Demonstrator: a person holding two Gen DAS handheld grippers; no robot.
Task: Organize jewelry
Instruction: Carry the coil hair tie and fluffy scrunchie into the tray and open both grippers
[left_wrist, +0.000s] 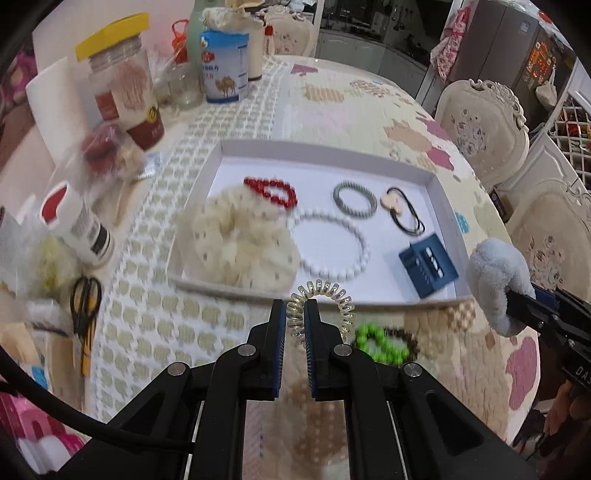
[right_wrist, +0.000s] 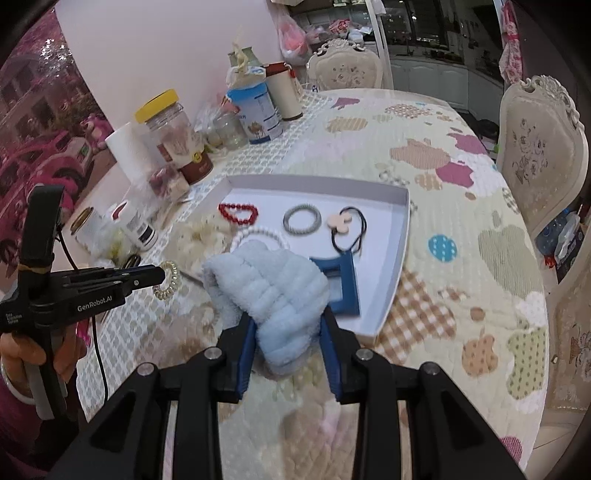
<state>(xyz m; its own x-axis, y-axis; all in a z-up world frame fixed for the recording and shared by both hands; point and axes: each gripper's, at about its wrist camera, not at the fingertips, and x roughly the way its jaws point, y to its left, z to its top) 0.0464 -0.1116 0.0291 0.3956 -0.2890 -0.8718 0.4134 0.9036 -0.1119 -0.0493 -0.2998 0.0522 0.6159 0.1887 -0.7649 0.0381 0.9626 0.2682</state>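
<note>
Clamped in the left tool (left_wrist: 295, 314), a clear coil hair tie (left_wrist: 321, 308) hangs short of the tray (left_wrist: 441, 192) ahead; right tool (right_wrist: 288, 328) grips a blue scrunchie (right_wrist: 269, 284). Six pieces already lie inside; green beads (left_wrist: 380, 343) wait on the desk (left_wrist: 369, 103) beside the left tool.

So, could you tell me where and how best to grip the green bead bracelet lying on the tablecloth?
Pinch one side of the green bead bracelet, from above. It lies flat on the tablecloth, a dark bead bracelet touching its far side, so take the near arc.

The right gripper (right_wrist: 288, 325) clamps a fluffy light-blue fabric scrunchie (right_wrist: 269, 291) above the shallow white cardboard tray (right_wrist: 400, 258).
</note>
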